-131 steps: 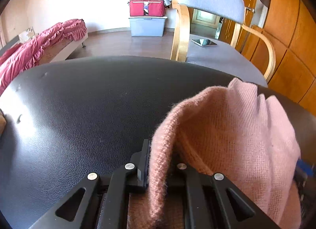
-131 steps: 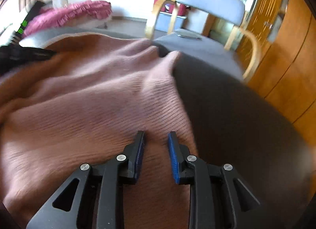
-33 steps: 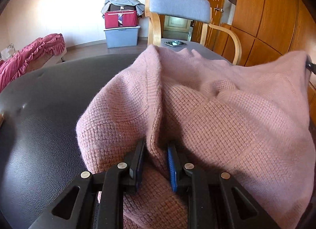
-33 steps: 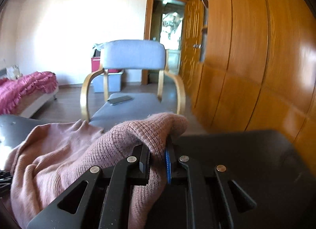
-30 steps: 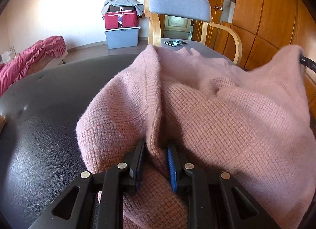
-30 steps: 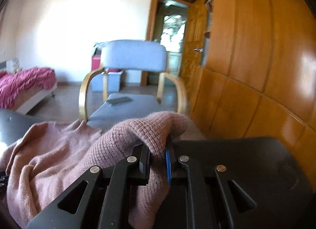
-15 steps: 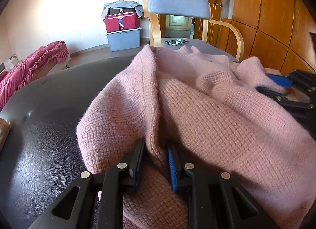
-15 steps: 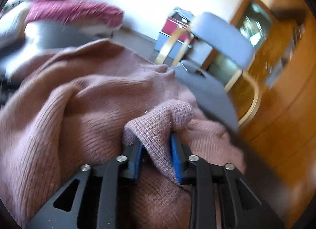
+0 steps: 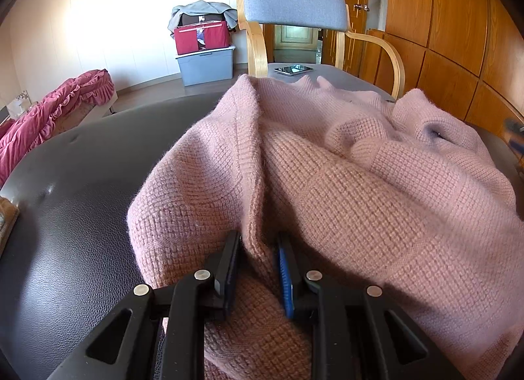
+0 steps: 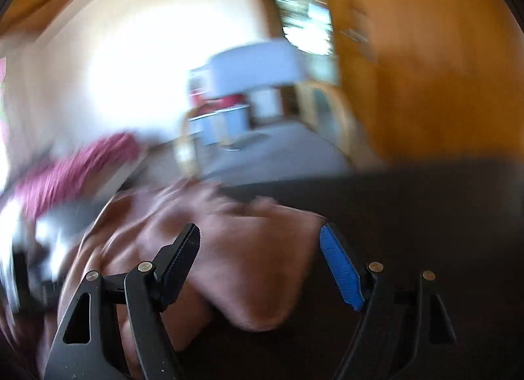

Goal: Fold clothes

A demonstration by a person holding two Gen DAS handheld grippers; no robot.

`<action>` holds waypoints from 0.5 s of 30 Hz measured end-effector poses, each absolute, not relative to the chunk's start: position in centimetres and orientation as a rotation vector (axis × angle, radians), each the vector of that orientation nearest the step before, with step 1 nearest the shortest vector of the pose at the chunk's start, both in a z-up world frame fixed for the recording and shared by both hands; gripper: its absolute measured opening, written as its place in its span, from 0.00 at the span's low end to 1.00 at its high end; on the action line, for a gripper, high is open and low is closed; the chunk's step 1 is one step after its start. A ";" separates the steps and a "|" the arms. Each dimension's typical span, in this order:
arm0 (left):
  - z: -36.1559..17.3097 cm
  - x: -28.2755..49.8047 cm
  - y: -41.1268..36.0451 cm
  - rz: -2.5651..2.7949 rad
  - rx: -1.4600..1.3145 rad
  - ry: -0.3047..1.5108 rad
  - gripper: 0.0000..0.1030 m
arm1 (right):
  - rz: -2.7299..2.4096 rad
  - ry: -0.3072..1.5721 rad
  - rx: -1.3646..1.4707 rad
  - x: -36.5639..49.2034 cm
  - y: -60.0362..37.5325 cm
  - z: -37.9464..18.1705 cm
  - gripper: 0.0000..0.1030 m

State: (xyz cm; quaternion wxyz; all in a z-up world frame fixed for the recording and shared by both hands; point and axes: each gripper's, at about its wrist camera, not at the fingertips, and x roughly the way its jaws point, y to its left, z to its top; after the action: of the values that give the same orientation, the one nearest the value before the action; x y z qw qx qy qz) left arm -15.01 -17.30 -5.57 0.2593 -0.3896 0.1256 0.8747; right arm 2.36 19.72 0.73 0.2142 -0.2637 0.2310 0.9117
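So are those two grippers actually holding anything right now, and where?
The left gripper pinches a ridge of the pink sweater near its close edge. The right gripper holds nothing: its jaws are opening, and the sweater lies loose between them.

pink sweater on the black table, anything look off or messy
The pink sweater is bunched in rumpled ridges on the black table, not flat. The left hand-held gripper pinches a fold; the right hand-held gripper is opening, gripping nothing.
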 end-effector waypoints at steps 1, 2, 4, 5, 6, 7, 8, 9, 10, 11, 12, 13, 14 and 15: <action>-5.6 -15.0 -17.2 2.371 -1.055 0.342 0.20 | 2.483 0.714 -0.768 2.0 21.3 -0.2 0.77; -5.6 -15.0 -17.2 2.372 -1.055 0.344 0.20 | 2.446 0.779 -0.805 1.6 22.7 -1.1 0.73; -5.6 -15.0 -17.1 2.372 -1.055 0.345 0.20 | 2.416 0.836 -0.851 0.3 24.4 -2.5 0.61; -5.5 -15.0 -17.1 2.372 -1.055 0.347 0.20 | 2.404 0.859 -0.872 -0.4 25.2 -3.1 0.57; -5.5 -15.0 -17.1 2.374 -1.055 0.350 0.20 | 2.403 0.870 -0.886 -1.3 25.8 -3.6 0.55; -5.5 -15.0 -17.1 2.375 -1.055 0.354 0.20 | 2.402 0.876 -0.897 -2.0 26.2 -4.0 0.51; -5.5 -15.0 -17.0 2.376 -1.054 0.358 0.20 | 2.391 0.886 -0.913 -2.7 26.7 -4.4 0.50; -5.6 -14.9 -17.0 2.378 -1.053 0.363 0.20 | 2.378 0.915 -0.922 -3.4 27.1 -4.9 0.50; -5.6 -14.9 -16.9 2.379 -1.053 0.367 0.20 | 2.375 0.931 -0.916 -3.8 27.3 -5.1 0.50; -5.5 -14.9 -16.9 2.381 -1.052 0.371 0.20 | 2.380 0.919 -0.918 -4.2 27.3 -5.1 0.50; -5.6 -14.9 -16.9 2.382 -1.052 0.374 0.20 | 2.387 0.900 -0.922 -4.6 27.3 -5.1 0.50; -5.6 -14.8 -16.8 2.383 -1.052 0.377 0.20 | 2.396 0.877 -0.936 -5.2 27.2 -5.1 0.50; -5.6 -14.8 -16.8 2.384 -1.051 0.381 0.20 | 2.405 0.854 -0.952 -5.9 27.0 -5.1 0.50; -5.6 -14.8 -16.8 2.385 -1.050 0.385 0.21 | 2.416 0.815 -0.972 -6.6 26.5 -5.1 0.50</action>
State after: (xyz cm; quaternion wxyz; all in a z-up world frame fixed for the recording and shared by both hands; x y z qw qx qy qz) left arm -14.78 -16.76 -5.57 0.2508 -0.3860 0.1414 0.8764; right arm -6.61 26.54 -5.11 0.2049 -0.3486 0.2922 0.8667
